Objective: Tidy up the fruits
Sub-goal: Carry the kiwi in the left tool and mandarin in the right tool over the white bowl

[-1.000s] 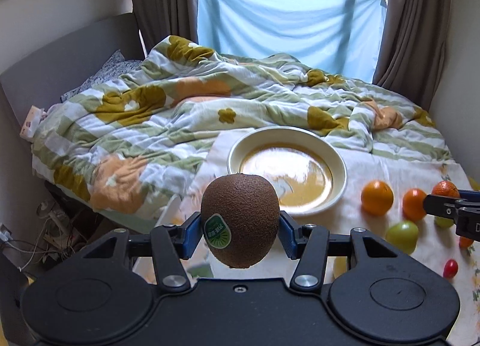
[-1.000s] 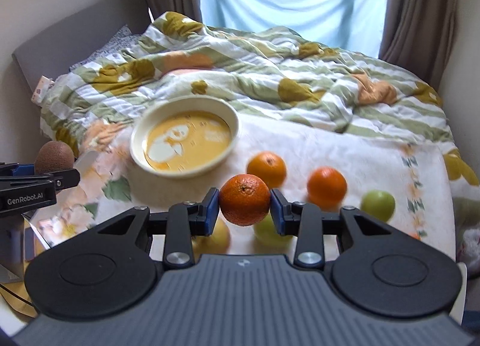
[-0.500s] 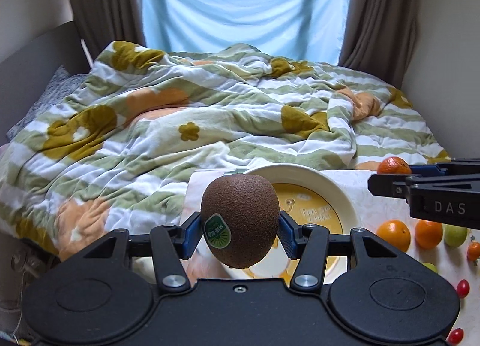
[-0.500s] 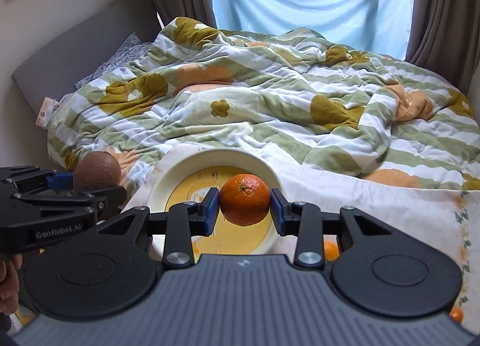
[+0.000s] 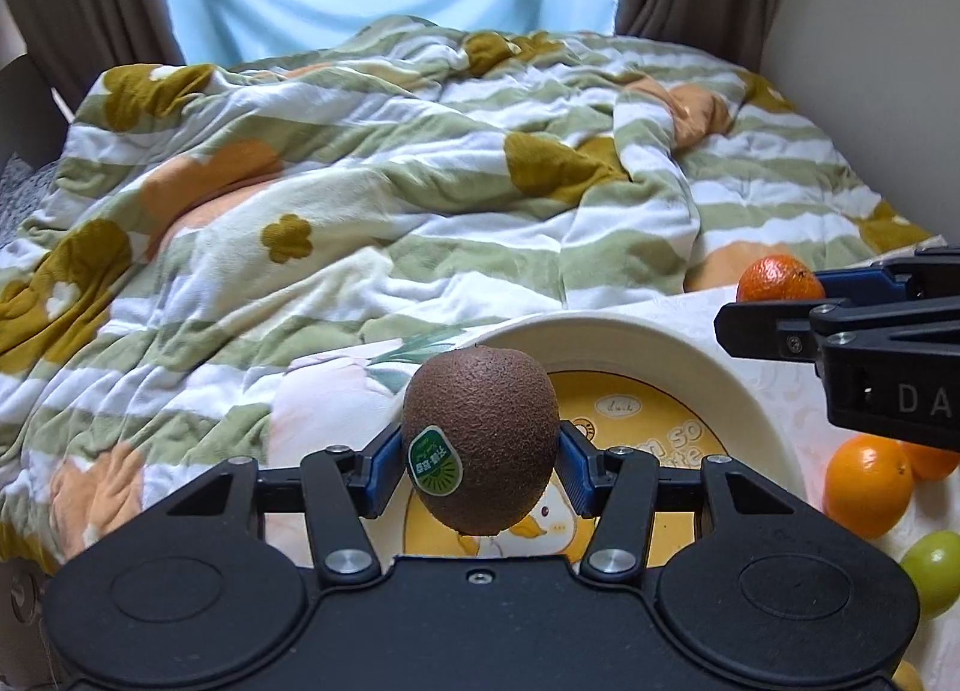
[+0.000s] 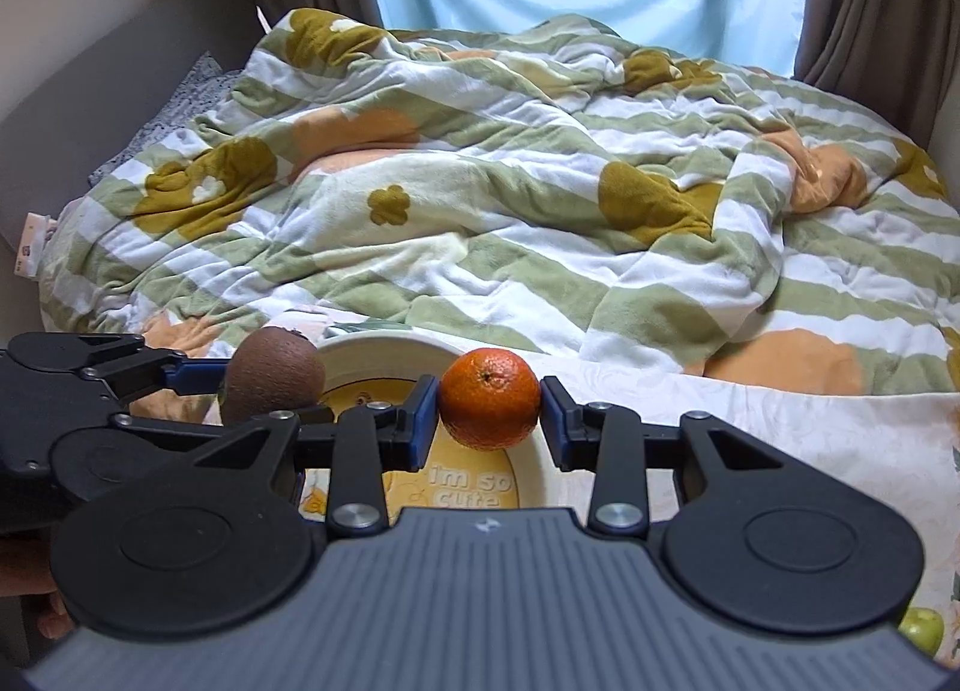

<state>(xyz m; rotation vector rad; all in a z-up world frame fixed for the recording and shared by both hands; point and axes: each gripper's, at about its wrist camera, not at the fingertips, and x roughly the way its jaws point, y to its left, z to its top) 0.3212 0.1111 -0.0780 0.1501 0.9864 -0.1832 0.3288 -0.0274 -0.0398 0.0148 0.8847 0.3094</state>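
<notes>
My left gripper (image 5: pixel 480 466) is shut on a brown kiwi (image 5: pixel 480 439) with a green sticker, held above the near left part of a cream bowl (image 5: pixel 648 331) with a yellow printed bottom. My right gripper (image 6: pixel 489 412) is shut on a mandarin (image 6: pixel 489 398), held above the same bowl (image 6: pixel 384 349). In the left wrist view the right gripper (image 5: pixel 780 310) comes in from the right with the mandarin (image 5: pixel 777 278). In the right wrist view the left gripper (image 6: pixel 264 385) and kiwi (image 6: pixel 273 376) are at the left.
The bowl stands on a white floral cloth (image 5: pixel 324 403) on a bed. Two oranges (image 5: pixel 867 484) and a green fruit (image 5: pixel 930 571) lie to the right of the bowl. A rumpled striped quilt (image 5: pixel 420 181) fills the bed behind. A green fruit (image 6: pixel 921 628) lies at lower right.
Both grippers have moved forward and lower over the bowl with their fruit still held. The bowl now looks larger and closer in both views.
</notes>
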